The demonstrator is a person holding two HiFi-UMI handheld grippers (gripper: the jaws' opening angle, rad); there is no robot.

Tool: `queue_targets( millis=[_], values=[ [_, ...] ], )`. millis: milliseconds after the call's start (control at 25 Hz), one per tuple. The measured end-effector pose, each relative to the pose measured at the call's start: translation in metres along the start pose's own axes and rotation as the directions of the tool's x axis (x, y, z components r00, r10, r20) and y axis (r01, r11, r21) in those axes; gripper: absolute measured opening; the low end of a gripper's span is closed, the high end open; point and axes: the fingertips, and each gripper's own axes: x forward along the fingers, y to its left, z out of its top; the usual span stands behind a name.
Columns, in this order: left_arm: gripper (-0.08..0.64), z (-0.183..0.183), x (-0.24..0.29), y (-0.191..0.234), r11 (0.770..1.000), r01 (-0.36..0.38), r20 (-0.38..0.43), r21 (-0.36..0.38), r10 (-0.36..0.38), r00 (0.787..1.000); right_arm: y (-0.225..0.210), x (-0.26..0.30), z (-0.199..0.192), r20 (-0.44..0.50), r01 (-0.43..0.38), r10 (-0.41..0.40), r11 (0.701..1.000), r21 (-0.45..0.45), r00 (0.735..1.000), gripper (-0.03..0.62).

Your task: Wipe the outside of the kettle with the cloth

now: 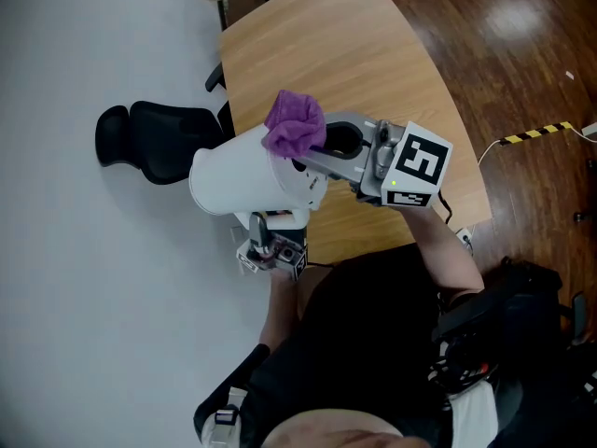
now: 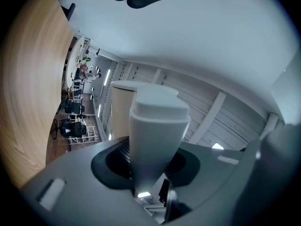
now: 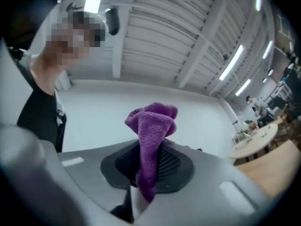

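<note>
The kettle (image 1: 244, 180) is held in the air over the near left edge of the table (image 1: 354, 54), tipped onto its side. Its long axis runs left to right, nearly level. The wider end seems to point left, though which end is the base is hard to tell from above.

The left gripper (image 1: 273, 250) sits just under the kettle on its near side, its jaws clenched on the white handle (image 2: 157, 126). It carries the whole weight.

The right gripper (image 1: 322, 149) comes in from the right with its jaws clamped on the purple cloth (image 1: 297, 124), which bunches out past the tips. The cloth touches the kettle's far right end, on top.

So the kettle lies to the left of the right gripper, with its body stretching away along the line of the jaws. The wiping looks under way. A stroke leftward along that axis would probably cover the upper wall; the near side calls for the left gripper to roll the kettle.
</note>
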Motion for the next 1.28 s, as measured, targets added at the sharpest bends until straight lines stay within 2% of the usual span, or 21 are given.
queue_targets(
  millis=[120,240,440,520,600,680,720,760,840,960,1040,1160,1280],
  values=[
    [0.032,0.000,-0.002,-0.003,1.000,0.011,0.011,0.017,-0.011,1.000,-0.045,-0.018,-0.036,-0.067,0.137,-0.129,0.982,0.128,0.989,0.052],
    [0.032,0.009,-0.008,0.000,1.000,0.009,0.017,0.030,-0.009,1.000,-0.052,-0.026,-0.063,-0.099,0.159,-0.143,0.971,0.177,0.985,0.051],
    [0.034,0.037,-0.024,-0.005,0.998,0.005,0.080,0.056,-0.009,0.997,-0.023,-0.019,-0.110,-0.122,0.121,-0.089,0.949,0.292,0.989,0.051],
    [0.032,0.045,-0.026,-0.006,0.997,-0.014,0.089,0.082,0.007,0.996,-0.004,-0.018,-0.118,-0.091,0.080,-0.051,0.933,0.352,0.995,0.051],
    [0.031,0.051,-0.030,-0.005,0.993,-0.038,0.095,0.112,0.027,0.995,0.025,-0.017,-0.116,-0.024,-0.018,0.030,0.916,0.400,0.999,0.051],
    [0.031,0.056,-0.036,-0.006,0.986,-0.065,0.097,0.155,0.050,0.994,0.057,-0.015,-0.119,0.019,-0.135,0.140,0.897,0.420,0.990,0.051],
    [0.029,0.058,-0.041,-0.006,0.979,-0.082,0.091,0.186,0.066,0.994,0.065,-0.018,-0.125,0.023,-0.158,0.164,0.888,0.432,0.986,0.051],
    [0.029,0.061,-0.046,-0.007,0.970,-0.102,0.081,0.222,0.086,0.993,0.064,-0.025,-0.134,0.023,-0.146,0.152,0.878,0.455,0.988,0.051],
    [0.031,0.068,-0.039,-0.014,0.939,-0.155,0.053,0.307,0.146,0.988,0.043,-0.048,-0.154,0.034,-0.065,0.056,0.844,0.532,0.998,0.051],
    [0.049,0.076,-0.028,-0.007,0.877,-0.266,0.000,0.400,0.290,0.957,0.002,-0.091,-0.164,0.044,0.062,-0.115,0.777,0.627,0.992,0.051],
    [0.051,0.079,-0.046,0.011,0.855,-0.336,-0.024,0.395,0.375,0.927,-0.019,-0.116,-0.169,0.004,0.150,-0.200,0.748,0.647,0.980,0.049],
    [0.049,0.092,-0.105,0.038,0.834,-0.432,-0.022,0.343,0.467,0.884,-0.032,-0.136,-0.190,-0.053,0.263,-0.300,0.723,0.639,0.952,0.049],
    [0.049,0.103,-0.144,0.064,0.778,-0.514,-0.035,0.362,0.563,0.826,-0.036,-0.139,-0.187,-0.017,0.288,-0.359,0.720,0.632,0.933,0.048]
  ],
)
